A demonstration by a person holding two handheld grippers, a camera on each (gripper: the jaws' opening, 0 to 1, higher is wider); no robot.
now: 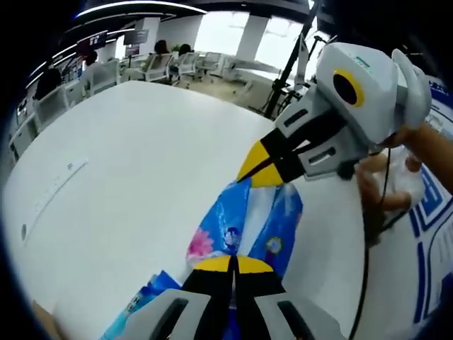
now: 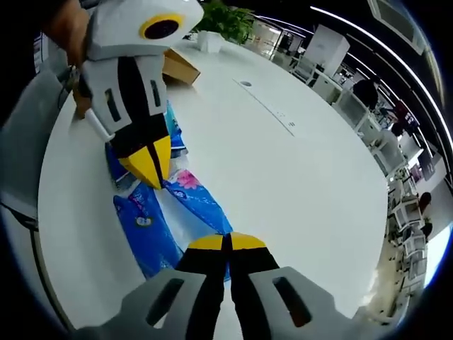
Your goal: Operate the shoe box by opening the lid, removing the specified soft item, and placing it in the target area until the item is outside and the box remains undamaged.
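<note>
In the left gripper view, the left gripper (image 1: 232,265) rises from the bottom edge with its yellow-tipped black jaws pressed together on the near end of a soft blue plastic pack printed with pink flowers and white panels (image 1: 244,227). The pack lies stretched across the large white round table (image 1: 127,177) – its far end is clamped by the right gripper (image 1: 260,168), which comes in from the right, its yellow tips closed on the material. A person's hand (image 1: 386,185) grips the grey-and-white body of that gripper, and a black cable hangs down beside it. At the right edge lies a white surface with blue line patterns (image 1: 428,234) (what it is cannot be told). Office chairs and desks stand in the background.

In the right gripper view, the right gripper (image 2: 226,243) has its jaws shut on one end of the same blue pack (image 2: 152,219), which lies crumpled on the white table (image 2: 297,170). The left gripper (image 2: 150,166) reaches down from the top left – tips together on the pack's other end. Behind it sits a brown cardboard box (image 2: 180,67), well apart from the pack. A green plant (image 2: 223,20) stands at the table's far side.
</note>
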